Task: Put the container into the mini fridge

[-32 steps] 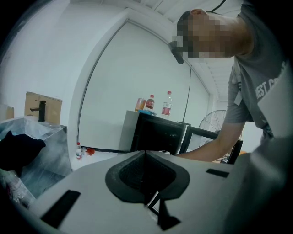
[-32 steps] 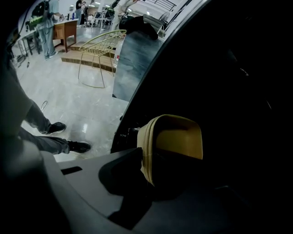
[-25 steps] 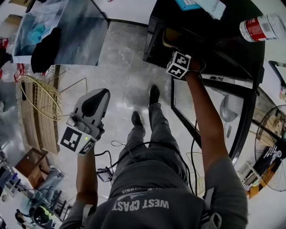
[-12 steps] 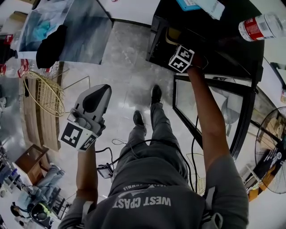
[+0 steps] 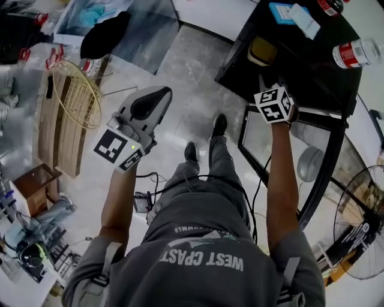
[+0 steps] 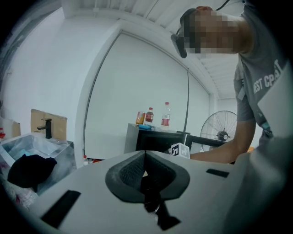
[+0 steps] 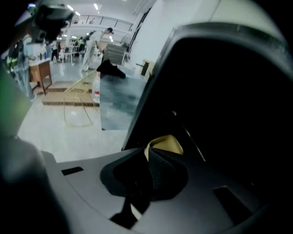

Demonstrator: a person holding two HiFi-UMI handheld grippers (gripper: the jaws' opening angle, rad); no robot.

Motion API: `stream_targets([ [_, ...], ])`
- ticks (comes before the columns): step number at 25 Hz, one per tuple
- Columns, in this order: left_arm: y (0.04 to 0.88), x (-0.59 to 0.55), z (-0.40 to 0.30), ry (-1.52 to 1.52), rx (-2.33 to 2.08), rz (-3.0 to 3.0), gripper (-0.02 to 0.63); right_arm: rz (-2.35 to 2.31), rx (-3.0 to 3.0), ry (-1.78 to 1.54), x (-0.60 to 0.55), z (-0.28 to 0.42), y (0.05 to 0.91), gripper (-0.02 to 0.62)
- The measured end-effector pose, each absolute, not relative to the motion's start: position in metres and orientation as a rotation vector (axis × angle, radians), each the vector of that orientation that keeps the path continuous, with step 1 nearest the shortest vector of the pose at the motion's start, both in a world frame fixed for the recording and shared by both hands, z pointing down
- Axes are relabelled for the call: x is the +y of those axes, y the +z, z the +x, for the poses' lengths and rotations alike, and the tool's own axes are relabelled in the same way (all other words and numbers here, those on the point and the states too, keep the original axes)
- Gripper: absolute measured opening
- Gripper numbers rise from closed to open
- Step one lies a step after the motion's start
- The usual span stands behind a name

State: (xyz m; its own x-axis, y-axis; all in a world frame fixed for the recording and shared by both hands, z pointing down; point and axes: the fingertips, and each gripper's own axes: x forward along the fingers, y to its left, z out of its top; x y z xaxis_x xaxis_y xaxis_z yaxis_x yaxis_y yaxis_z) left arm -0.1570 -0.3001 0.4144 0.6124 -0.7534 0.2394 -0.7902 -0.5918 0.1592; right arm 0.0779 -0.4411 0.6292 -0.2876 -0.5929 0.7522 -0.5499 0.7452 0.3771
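Closing empty right claw [image 7: 147, 153], container [image 7: 165, 144] ahead

One mini fridge [image 5: 306, 57], upper right of the frame, one yellow container [image 5: 262, 51] inside it, two red-labelled bottles [image 5: 357, 53] and one blue box [image 5: 281, 12] on top — plus one fan [image 5: 362, 235] lower right, one wire basket [image 5: 75, 93] upper left.

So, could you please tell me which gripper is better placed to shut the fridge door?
Right. The right gripper hangs at the fridge, by the open door; its jaws have just been closing, empty. The left gripper is off over the floor.
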Motion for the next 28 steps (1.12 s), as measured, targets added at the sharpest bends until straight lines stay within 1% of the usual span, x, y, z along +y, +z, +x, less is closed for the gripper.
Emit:
stream_targets([
  [3,0.403,-0.296,-0.152,0.212,-1.272,2.616,0.017,0.890,-2.079,0.019,-0.413,0.071,0.578,0.041],
  [10,0.375,-0.267,-0.175,0.216,-1.281,2.673,0.017,0.837,-2.390,0.075,-0.326,0.006,0.464,0.034],
  [14,0.353,-0.250,-0.180,0.199,-1.289,2.710,0.017,0.839,-2.532,0.090,-0.283,-0.004,0.395,0.031],
  [18,0.335,-0.233,-0.184,0.180,-1.303,2.744,0.017,0.800,-2.653,0.125,-0.244,-0.013,0.349,0.028],
  [23,0.315,-0.212,-0.187,0.146,-1.288,2.800,0.017,0.808,-2.725,0.019,-0.200,-0.022,0.293,0.027],
  [28,0.303,-0.195,-0.210,0.100,-1.279,2.808,0.017,0.848,-2.735,-0.070,-0.179,-0.038,0.255,0.026],
])
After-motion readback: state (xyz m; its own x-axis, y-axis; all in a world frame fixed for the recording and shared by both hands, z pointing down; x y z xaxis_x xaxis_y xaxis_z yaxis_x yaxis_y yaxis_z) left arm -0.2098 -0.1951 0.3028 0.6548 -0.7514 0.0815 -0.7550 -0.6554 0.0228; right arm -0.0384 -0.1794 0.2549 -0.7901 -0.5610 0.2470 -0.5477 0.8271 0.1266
